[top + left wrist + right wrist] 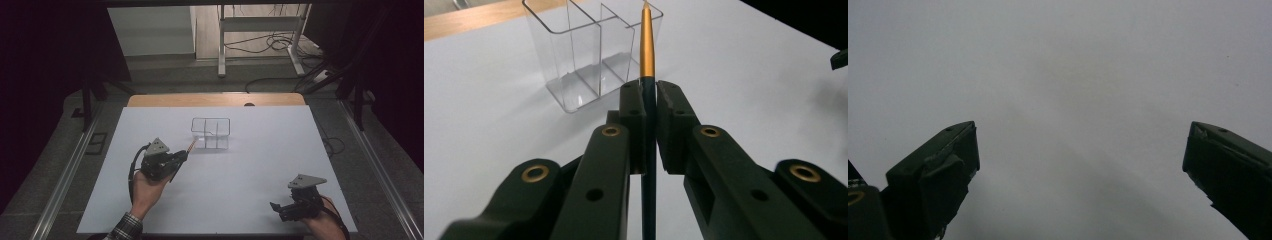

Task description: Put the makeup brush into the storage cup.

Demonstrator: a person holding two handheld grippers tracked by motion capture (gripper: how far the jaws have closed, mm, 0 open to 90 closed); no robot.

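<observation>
Holding pen (647,45) clenched in left gripper (649,92), tip aimed at clear divided organizer (574,55) on bench (240,190). Pickup judged done; insertion into compartment left. Right gripper (1080,150) released, idle.

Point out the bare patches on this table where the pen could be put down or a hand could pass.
Most of the white table is bare: the wide stretch between the left gripper and the right gripper, and the strips left, right and behind the clear divided organizer. Tight spot: the pen tip sits close to the organizer's near left corner.
</observation>
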